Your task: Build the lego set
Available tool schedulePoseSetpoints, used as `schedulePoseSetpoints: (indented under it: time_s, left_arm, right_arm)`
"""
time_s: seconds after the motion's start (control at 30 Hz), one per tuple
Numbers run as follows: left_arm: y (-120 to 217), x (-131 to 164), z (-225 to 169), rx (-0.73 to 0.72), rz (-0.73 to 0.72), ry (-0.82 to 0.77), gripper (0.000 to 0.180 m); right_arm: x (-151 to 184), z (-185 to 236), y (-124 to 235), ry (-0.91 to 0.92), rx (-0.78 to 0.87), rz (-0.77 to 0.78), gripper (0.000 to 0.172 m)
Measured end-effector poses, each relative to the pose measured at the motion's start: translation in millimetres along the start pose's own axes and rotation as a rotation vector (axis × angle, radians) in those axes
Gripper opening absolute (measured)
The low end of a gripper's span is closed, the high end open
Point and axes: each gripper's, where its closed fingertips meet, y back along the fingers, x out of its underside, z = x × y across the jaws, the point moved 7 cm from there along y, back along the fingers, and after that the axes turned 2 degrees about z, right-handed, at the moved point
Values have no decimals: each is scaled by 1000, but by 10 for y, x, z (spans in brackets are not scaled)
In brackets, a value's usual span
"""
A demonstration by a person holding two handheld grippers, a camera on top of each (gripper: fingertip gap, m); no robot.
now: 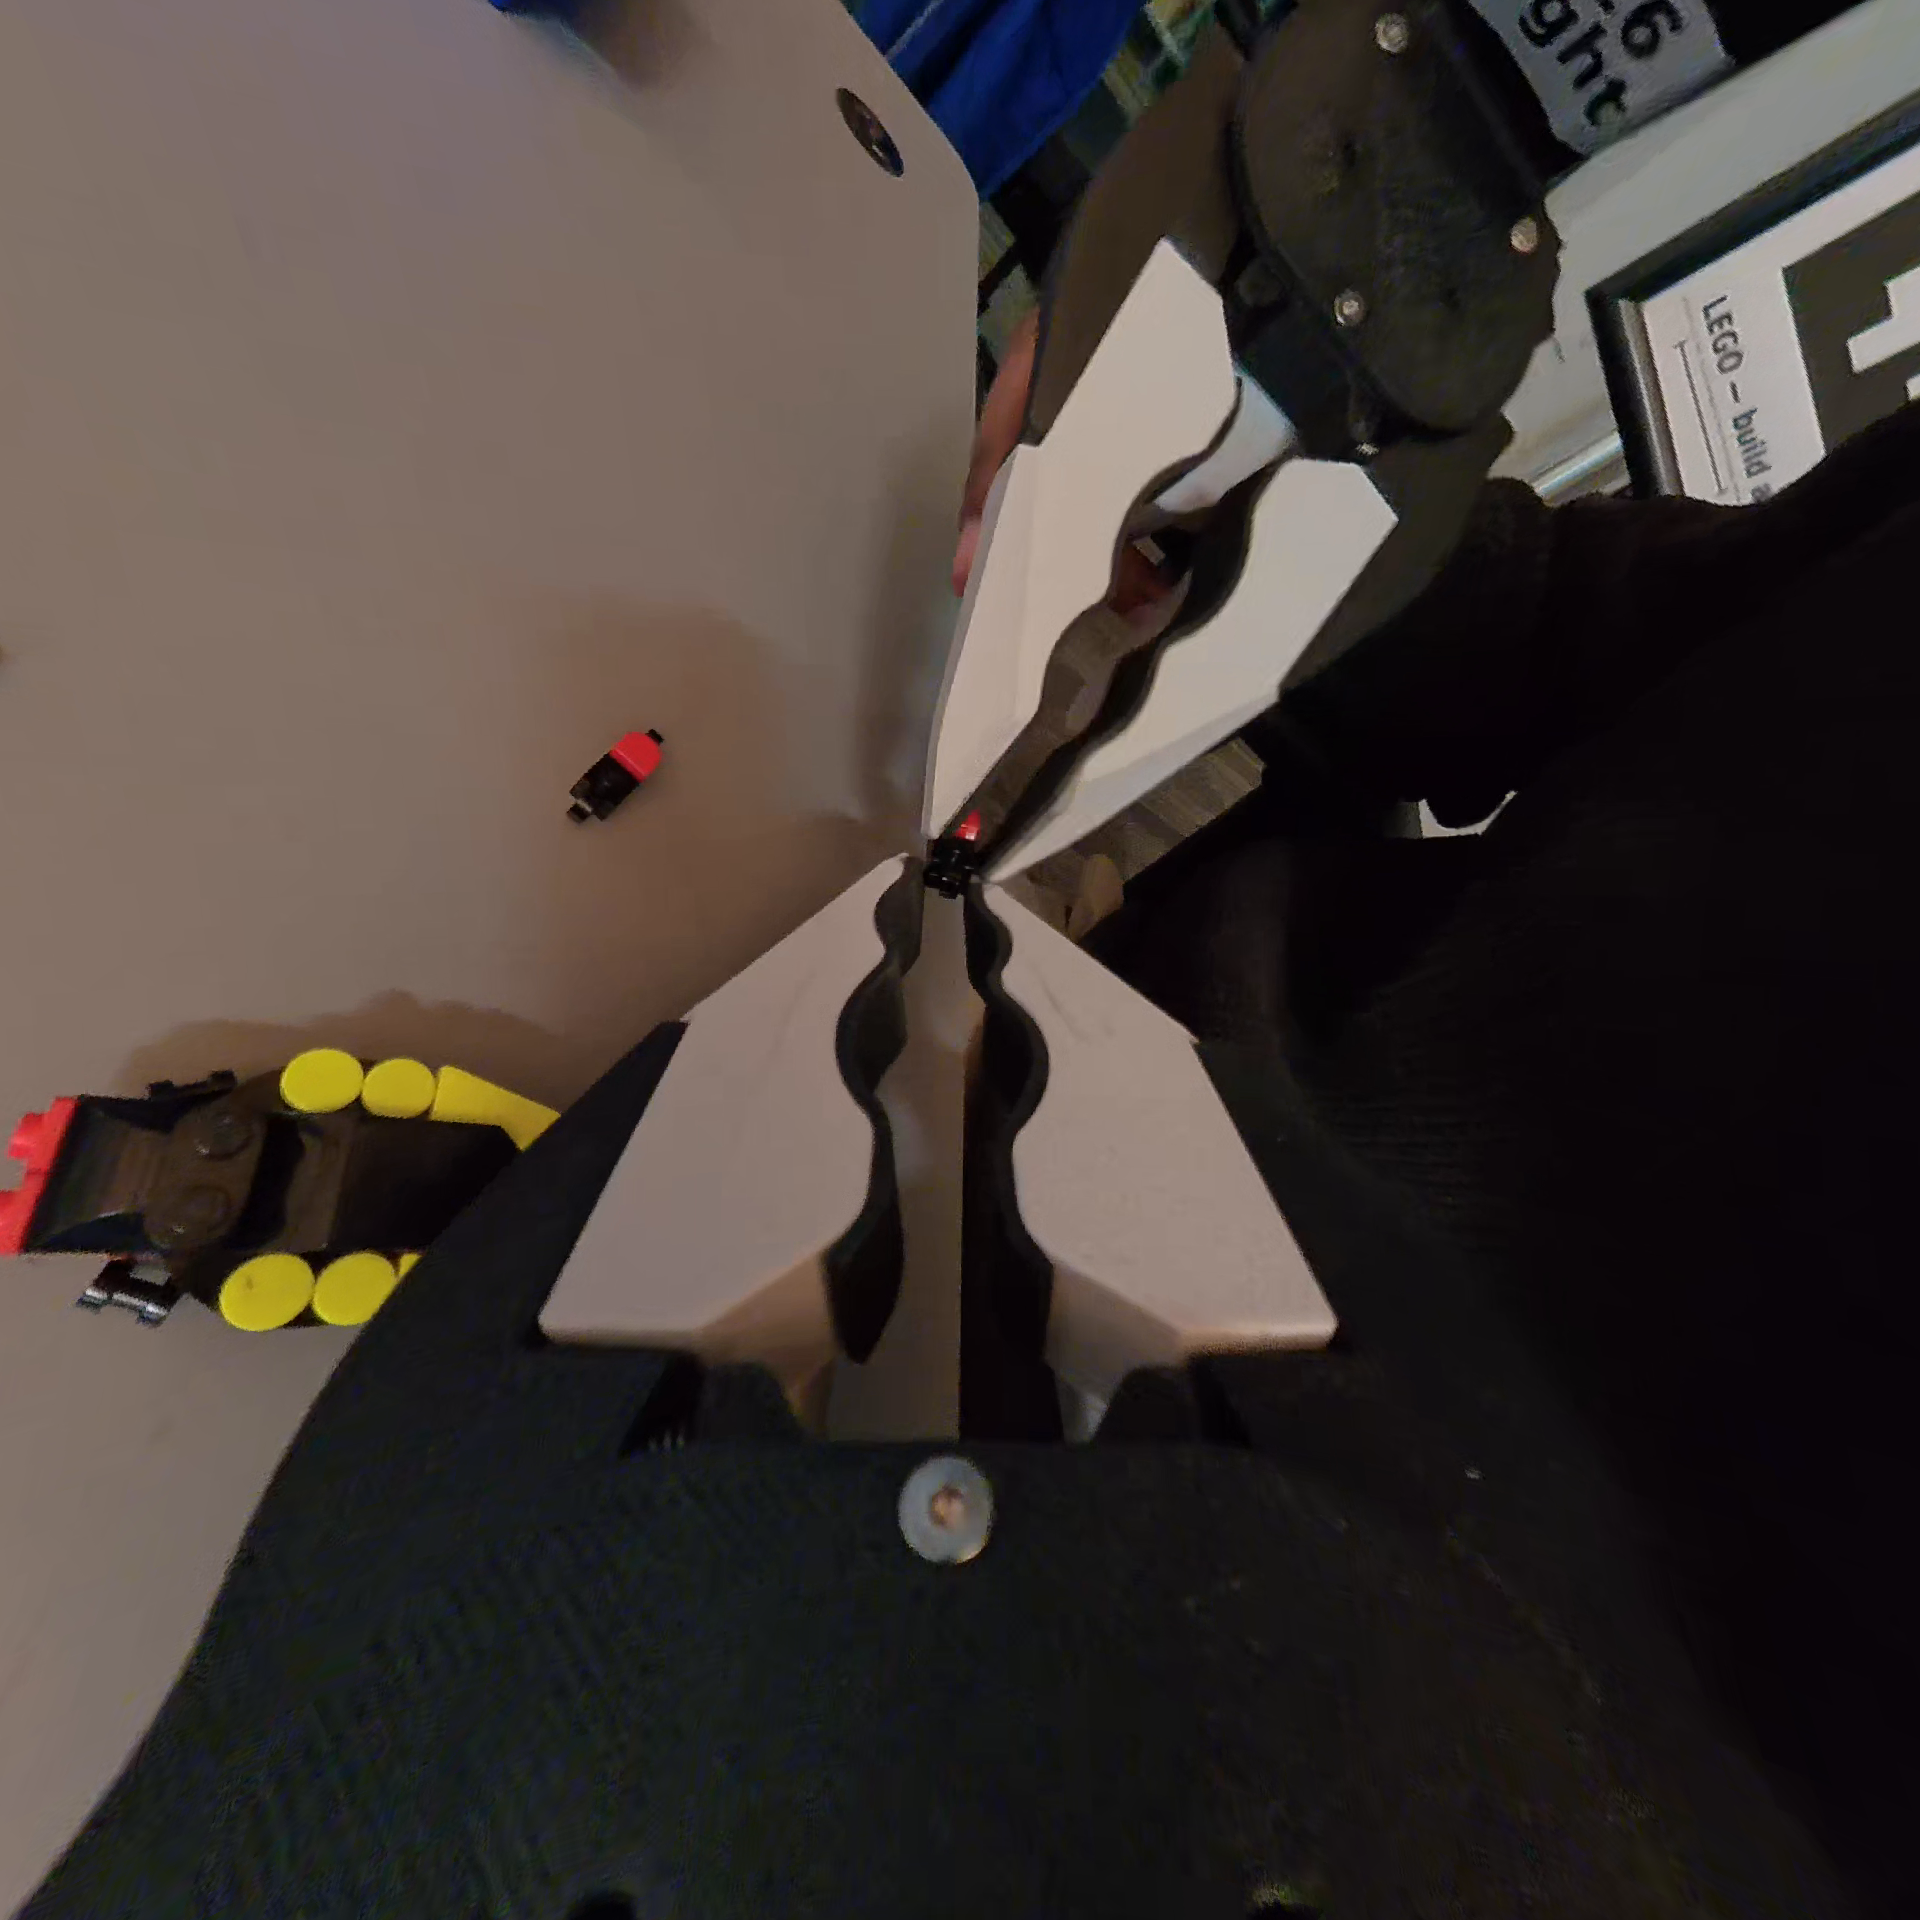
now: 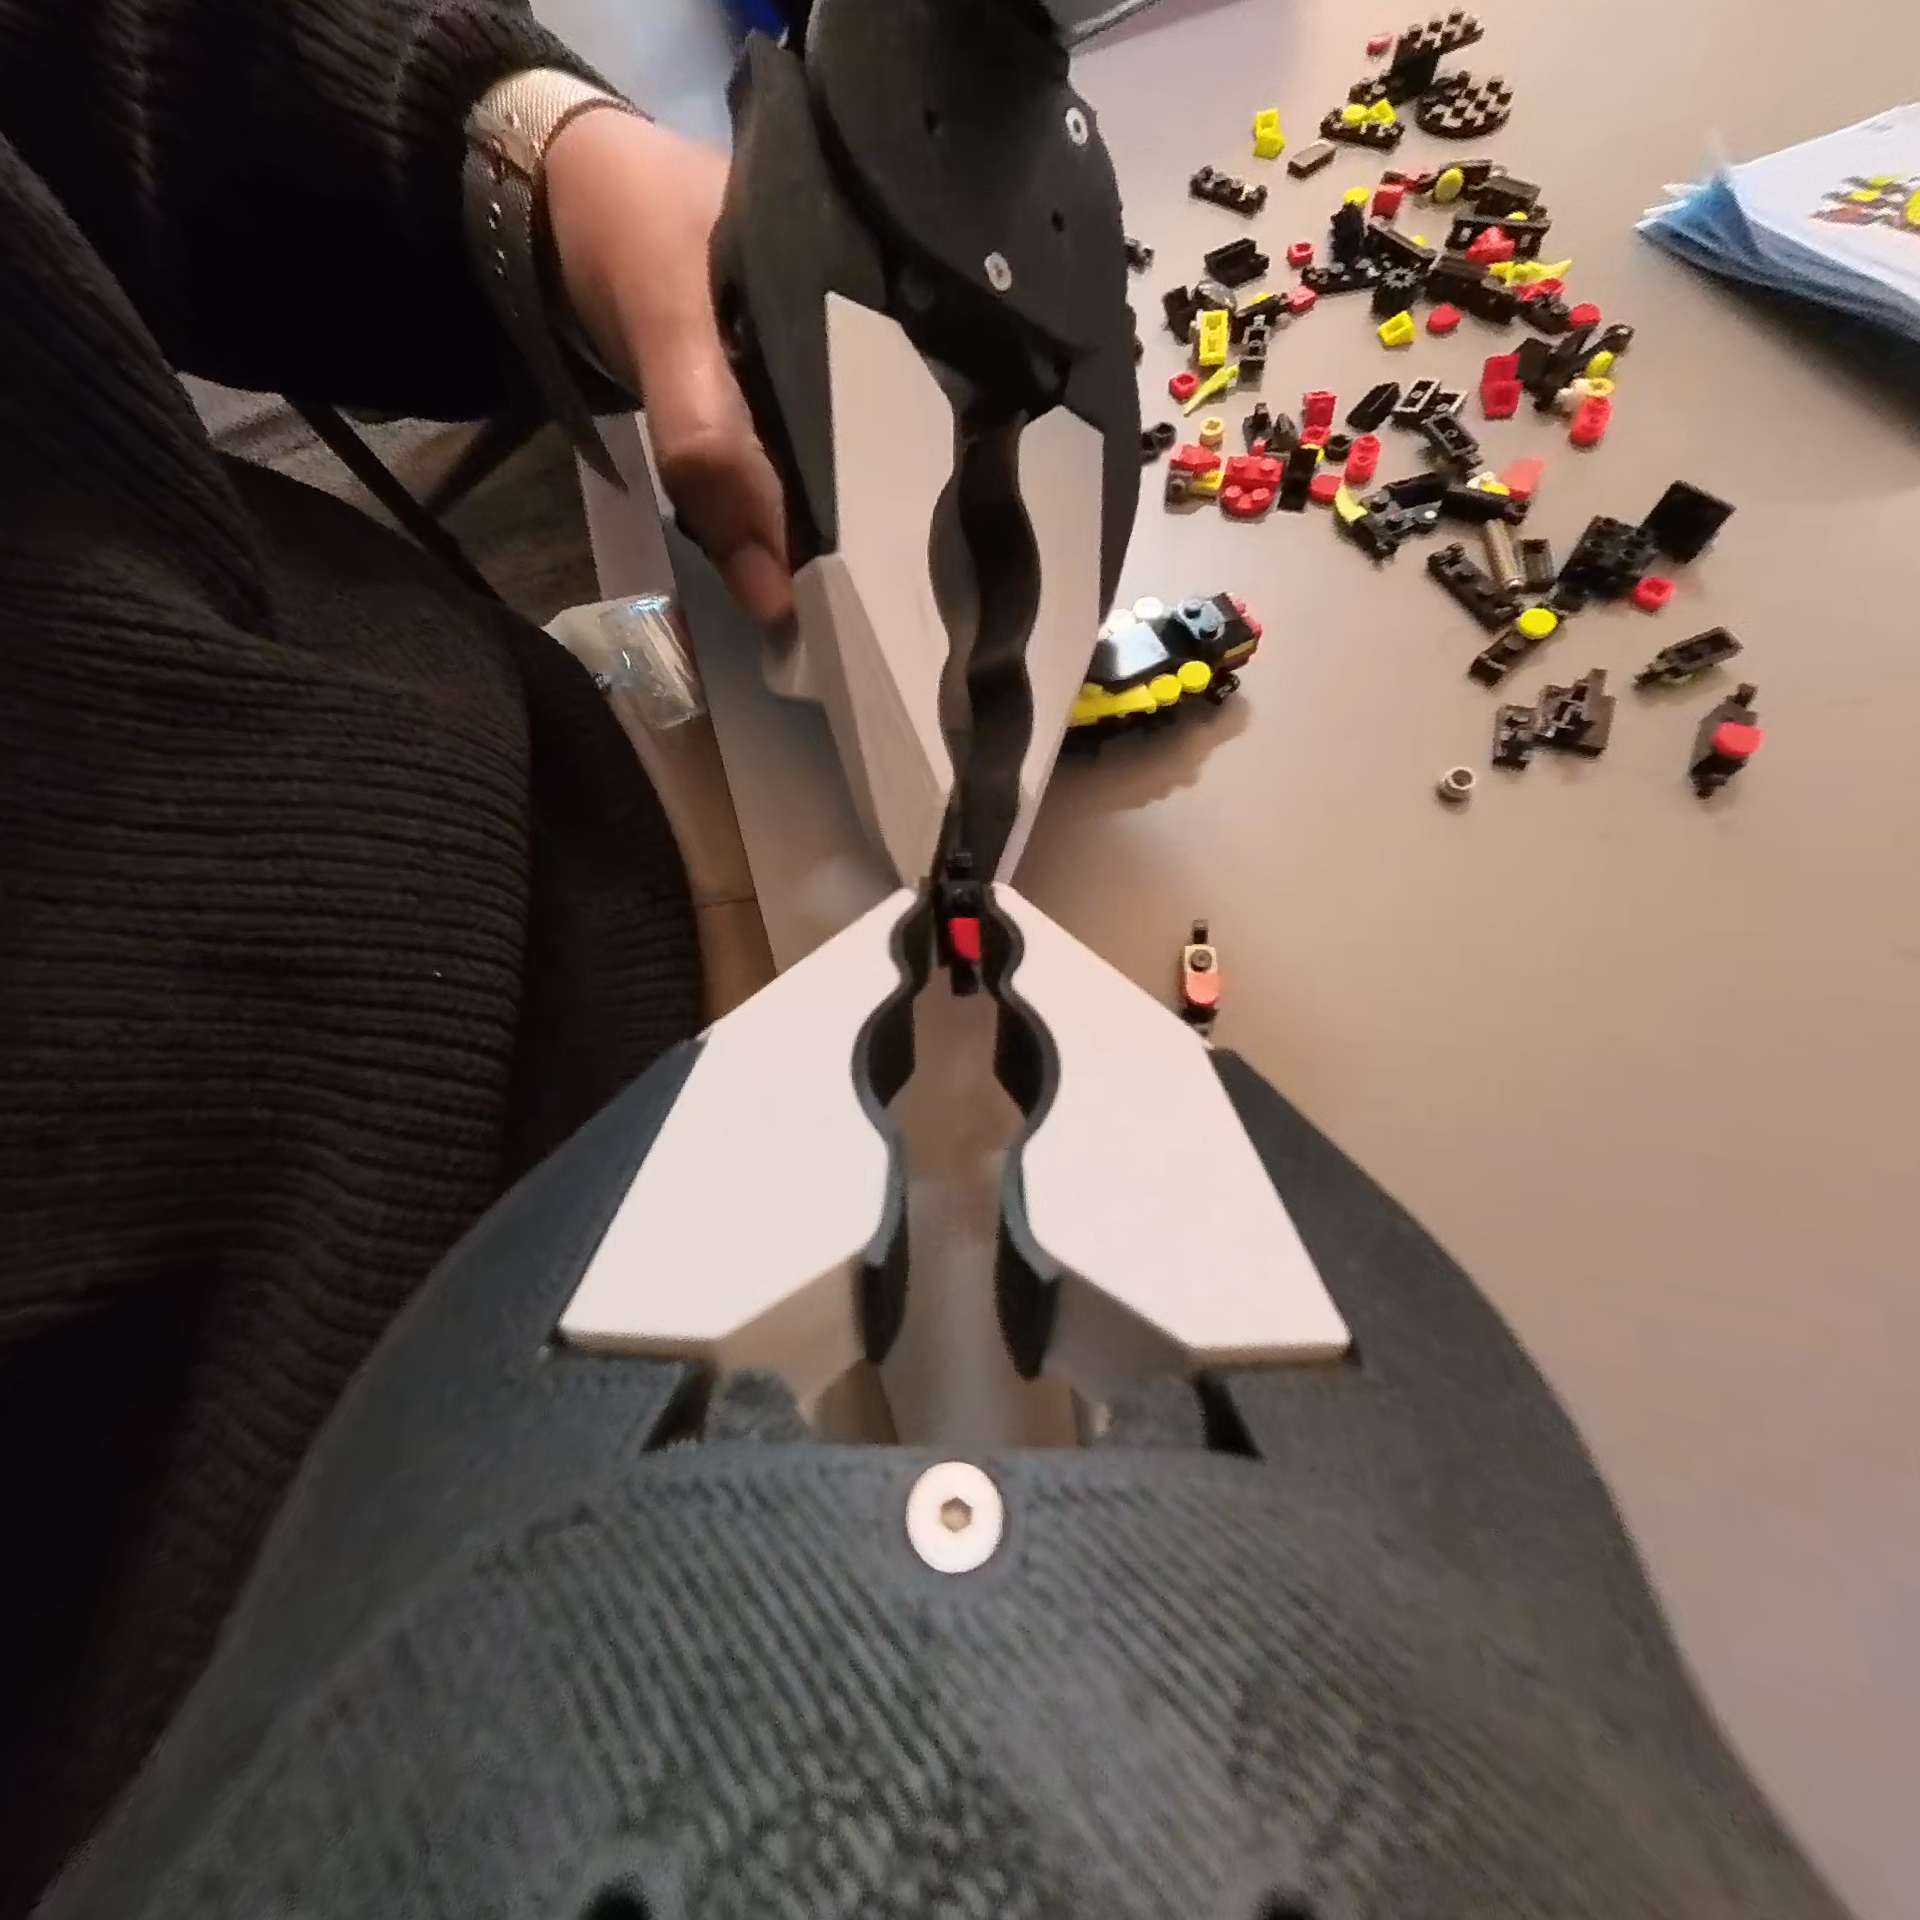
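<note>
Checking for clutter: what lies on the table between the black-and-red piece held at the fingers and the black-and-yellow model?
Nothing visible: the table is bare between the held piece and the model. One loose red-and-black piece lies off to the side; the left gripper's finger overlaps the model's end.

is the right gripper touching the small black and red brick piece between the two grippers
Touching. The right wrist view shows the right gripper with both fingertips closed against the sides of the small black and red brick piece, no gap visible.
</note>
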Motion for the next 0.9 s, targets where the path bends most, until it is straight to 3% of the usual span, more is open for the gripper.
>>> schedulePoseSetpoints:
  time_s: [0.17, 0.67, 0.8, 0.9]
  left_arm:
    - [15, -15, -3, 13, -12, -8, 6]
    - [176, -167, 5, 94, -116, -58, 5]
    - [265, -242, -41, 26, -118, -121, 5]
    - [342, -236, -71, -42, -119, -161, 6]
  right_arm:
    - [-15, -63, 30, -34, 3, -30, 26]
    - [-130, -209, 62, -204, -196, -205, 21]
    - [-282, -243, 90, -161, -152, -251, 24]
    - [-380, -302, 96, -141, -15, -284, 26]
